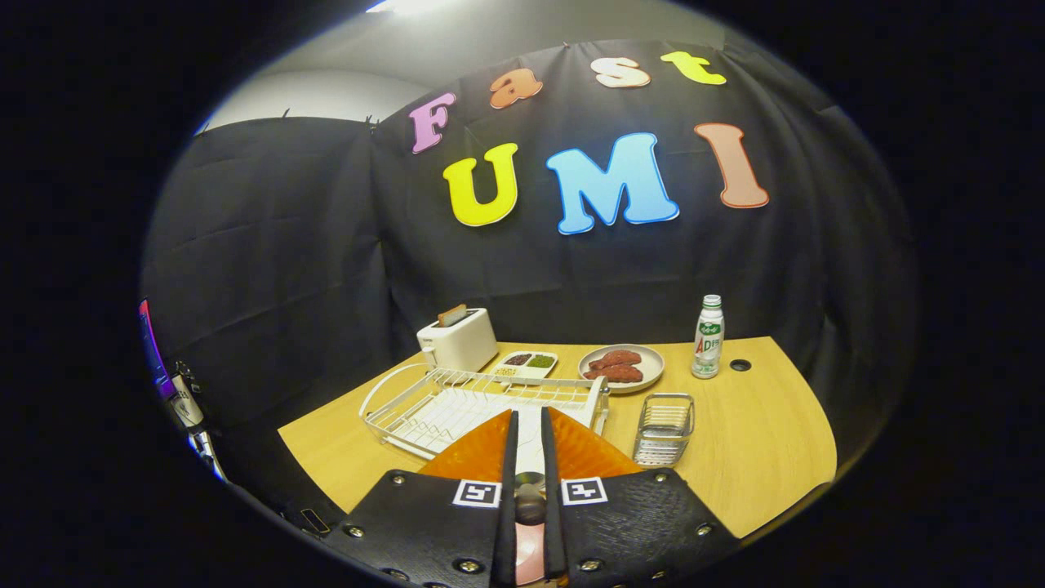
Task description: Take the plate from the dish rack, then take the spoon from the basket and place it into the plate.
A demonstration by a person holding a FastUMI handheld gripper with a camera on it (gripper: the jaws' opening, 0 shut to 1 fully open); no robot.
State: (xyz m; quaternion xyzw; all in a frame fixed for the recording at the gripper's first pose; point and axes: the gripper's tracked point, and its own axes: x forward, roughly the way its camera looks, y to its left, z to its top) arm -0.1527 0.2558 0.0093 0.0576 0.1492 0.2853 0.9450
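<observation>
The bench [759, 441] carries a wire rack [457, 404] just ahead of the gripper [529, 425], near its front edge. A toaster [457, 339] stands at the back left corner, a divided tray [526, 363] beside it, then a dish of brown food [620, 367] and a bottle [708, 336] by the back edge. An empty wire basket [664, 427] sits right of the rack. The gripper's fingers are nearly closed, clenched on a spoon [529, 490] between them. The plate cannot be made out.
</observation>
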